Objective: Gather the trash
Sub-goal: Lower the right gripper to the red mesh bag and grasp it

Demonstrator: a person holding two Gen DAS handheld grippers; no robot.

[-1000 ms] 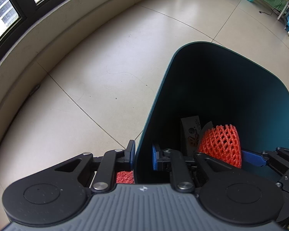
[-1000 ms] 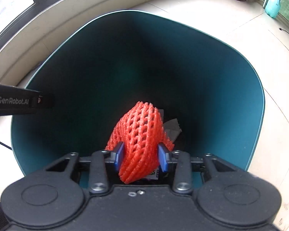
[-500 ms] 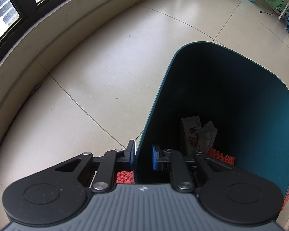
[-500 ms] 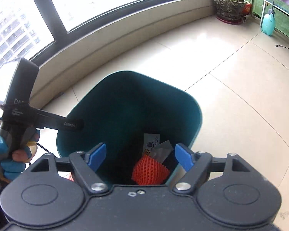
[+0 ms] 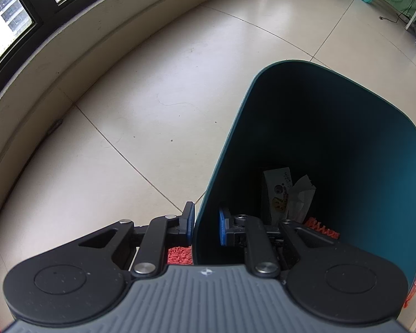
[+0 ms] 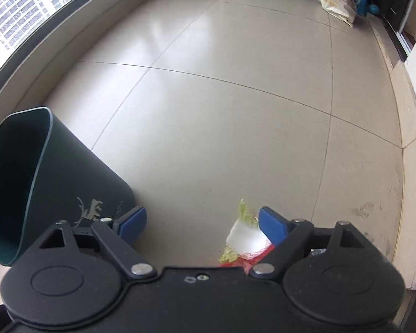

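Reaching for the next piece of rubbish is the step in hand, and it will go best if the right gripper (image 6: pixel 201 222) comes straight down over the cabbage scrap (image 6: pixel 242 237), a white stalk with yellow-green leaf lying on a bit of red wrapper on the tiled floor (image 6: pixel 222 111), right against its right-hand blue pad. Its jaws have just been opening and stand wide with nothing pressed between them, so I would shift it sideways until the scrap sits midway between the pads, then close low, near the tiles, to catch stalk and wrapper together. The left gripper (image 5: pixel 206 223) is clamped on the near wall of the teal trash bin (image 5: pixel 388 183), one pad outside, one inside, holding it steady; keep that. Inside the bin lie a printed carton (image 5: pixel 277 186), crumpled paper (image 5: pixel 302 197) and red foam netting (image 5: pixel 323 229).
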